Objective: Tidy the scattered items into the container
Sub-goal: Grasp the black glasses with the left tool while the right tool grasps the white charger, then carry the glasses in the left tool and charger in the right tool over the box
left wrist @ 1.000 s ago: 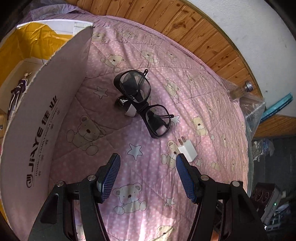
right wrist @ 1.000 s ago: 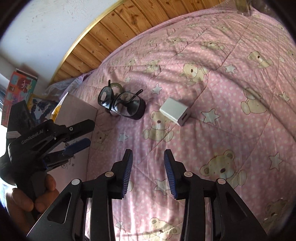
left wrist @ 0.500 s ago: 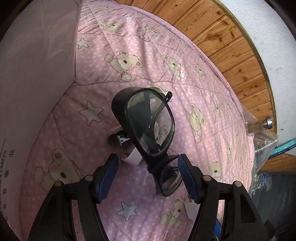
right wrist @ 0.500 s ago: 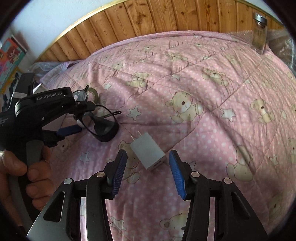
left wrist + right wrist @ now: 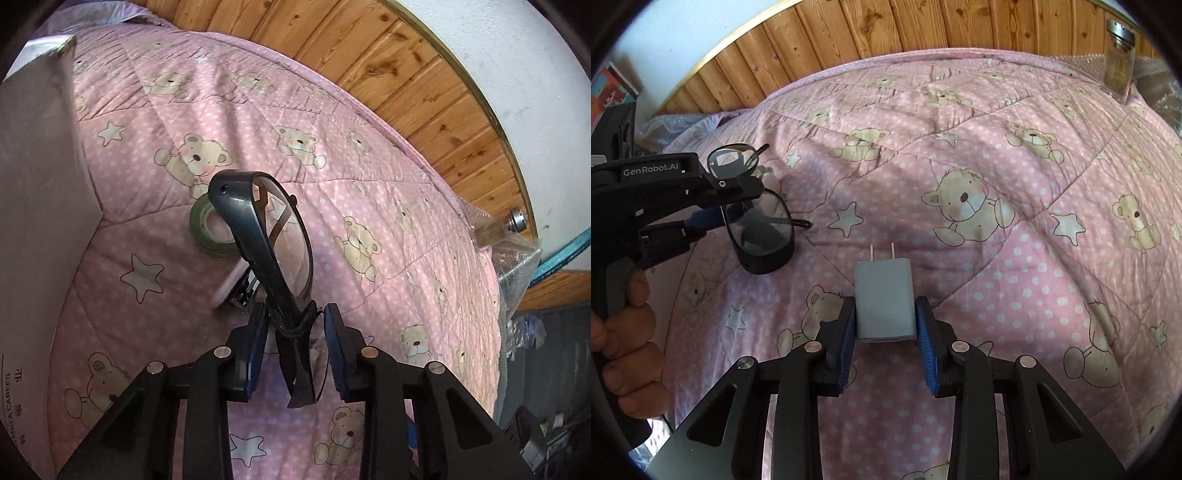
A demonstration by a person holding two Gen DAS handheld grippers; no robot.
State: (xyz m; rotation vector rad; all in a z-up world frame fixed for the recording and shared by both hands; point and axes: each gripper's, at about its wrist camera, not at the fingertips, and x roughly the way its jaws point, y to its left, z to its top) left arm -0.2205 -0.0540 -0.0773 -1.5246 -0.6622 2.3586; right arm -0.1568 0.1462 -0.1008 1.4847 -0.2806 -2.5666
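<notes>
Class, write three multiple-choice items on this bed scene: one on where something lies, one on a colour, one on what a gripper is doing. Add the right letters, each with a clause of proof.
1. Where does the roll of green tape lie?
A. on the pink quilt, behind the glasses
B. inside the cardboard box
C. on the wooden headboard

2. What colour is the charger plug?
A. black
B. white
C. yellow

3. What is the left gripper doing?
A. hanging open over nothing
B. closing around the black glasses at the bridge
C. gripping the glass jar

Answers: 1 A, since the roll rests on the quilt past the frame; 2 B, its body between the right gripper pads is white; 3 B, the frame sits between its blue pads.
</notes>
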